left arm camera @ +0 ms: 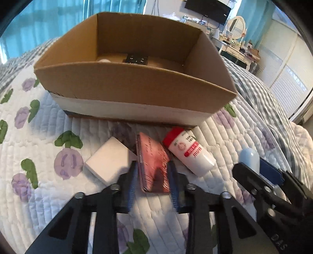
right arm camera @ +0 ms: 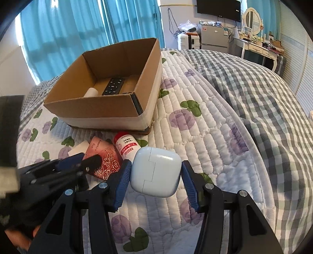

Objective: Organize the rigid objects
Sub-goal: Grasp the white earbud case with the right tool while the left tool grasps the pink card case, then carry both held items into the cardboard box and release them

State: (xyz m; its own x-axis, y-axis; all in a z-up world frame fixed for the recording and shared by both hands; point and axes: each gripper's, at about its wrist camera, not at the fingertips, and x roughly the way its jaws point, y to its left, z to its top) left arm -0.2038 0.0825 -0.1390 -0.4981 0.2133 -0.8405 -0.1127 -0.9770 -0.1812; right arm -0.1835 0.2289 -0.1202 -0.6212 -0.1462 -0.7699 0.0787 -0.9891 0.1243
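Two hand-held grippers over a flowered quilt, a cardboard box just ahead of both. Left gripper spread around a red booklet, blue pads flanking its long edges; actual contact with the cover impossible to tell. Just left of that gripper, a white block lying flat and touching the booklet's edge; just right of it, a white bottle with a red cap, on its side, cap toward the box. Right gripper open around a pale blue case, left pad close against the case, right pad a slim gap away. Beyond the right gripper's left finger, the same bottle and booklet, its rose-embossed cover facing up, with the left gripper's black frame crossing in from the left over the booklet. Inside the box, ahead and left of the right gripper, a black remote lying flat beside a white roll. To the right of the right gripper, a grey checked blanket bunched over the quilt. Far ahead, blue curtains, a wall-mounted screen and a dressing table with an oval mirror.
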